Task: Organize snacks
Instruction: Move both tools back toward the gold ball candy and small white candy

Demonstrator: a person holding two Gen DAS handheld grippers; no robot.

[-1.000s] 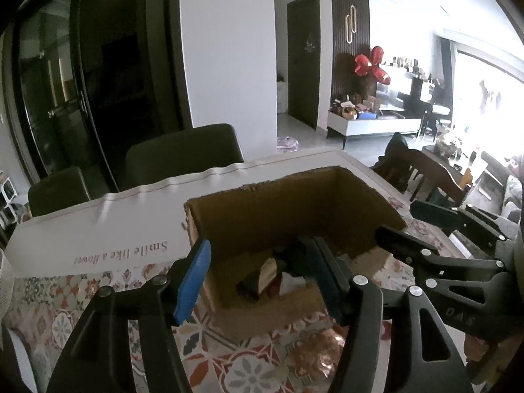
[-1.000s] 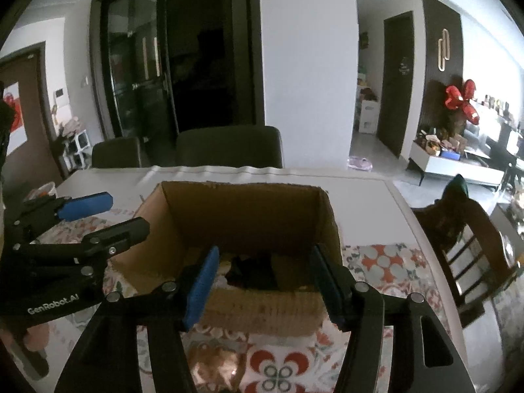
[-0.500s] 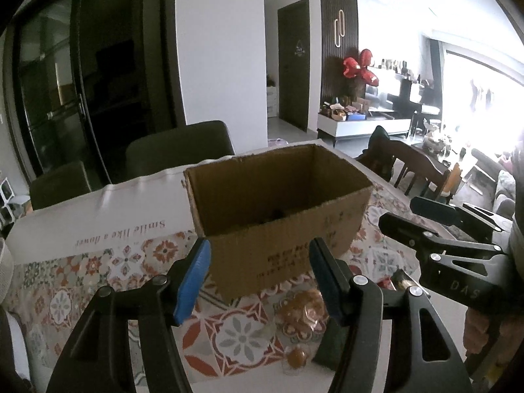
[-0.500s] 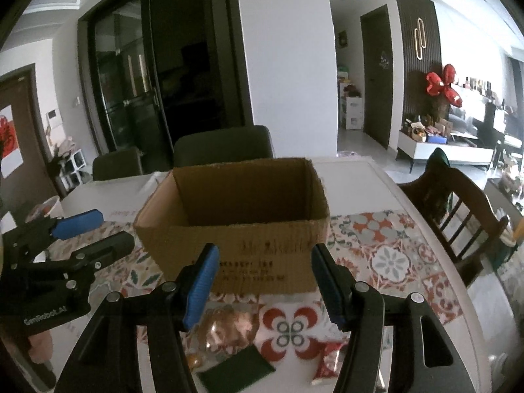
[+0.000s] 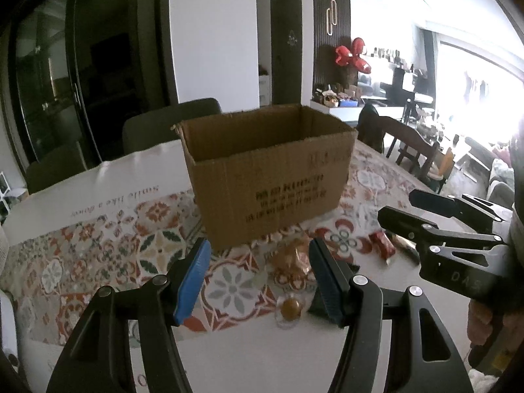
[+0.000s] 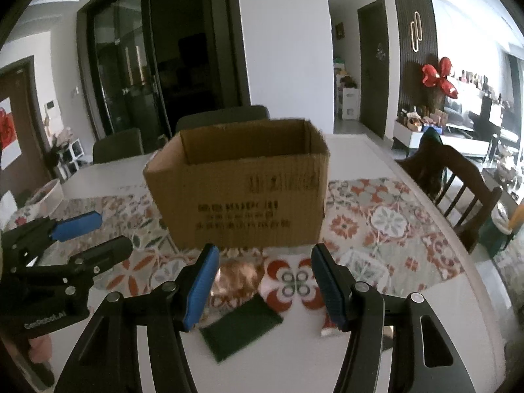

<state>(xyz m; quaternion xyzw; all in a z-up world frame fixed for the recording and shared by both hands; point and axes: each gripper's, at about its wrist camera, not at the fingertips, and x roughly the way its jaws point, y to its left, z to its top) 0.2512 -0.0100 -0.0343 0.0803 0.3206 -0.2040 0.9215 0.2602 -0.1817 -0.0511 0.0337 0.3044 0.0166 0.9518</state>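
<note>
An open-topped cardboard box (image 5: 268, 177) (image 6: 242, 193) stands on the patterned tablecloth (image 5: 98, 249), and its inside is hidden from here. In front of it lie loose snacks: a clear bag of brown pieces (image 5: 294, 258) (image 6: 234, 276), a small round wrapped sweet (image 5: 290, 309), a dark green packet (image 6: 240, 324) and a red packet (image 5: 381, 245). My left gripper (image 5: 258, 262) (image 6: 113, 232) hovers open before the box, nothing between its blue pads. My right gripper (image 6: 264, 262) (image 5: 406, 211) is open too, just short of the green packet.
Dark chairs (image 5: 170, 124) stand behind the table and a wooden chair (image 6: 458, 183) to the right. The table's white front strip (image 6: 409, 294) runs near me. A white bowl-like object (image 6: 42, 196) sits at the far left. A hand (image 5: 484, 321) holds the right gripper.
Both grippers have drawn back from above the box and sunk lower. The box's inside has dropped out of sight, and the snacks on the table in front have come into view.
</note>
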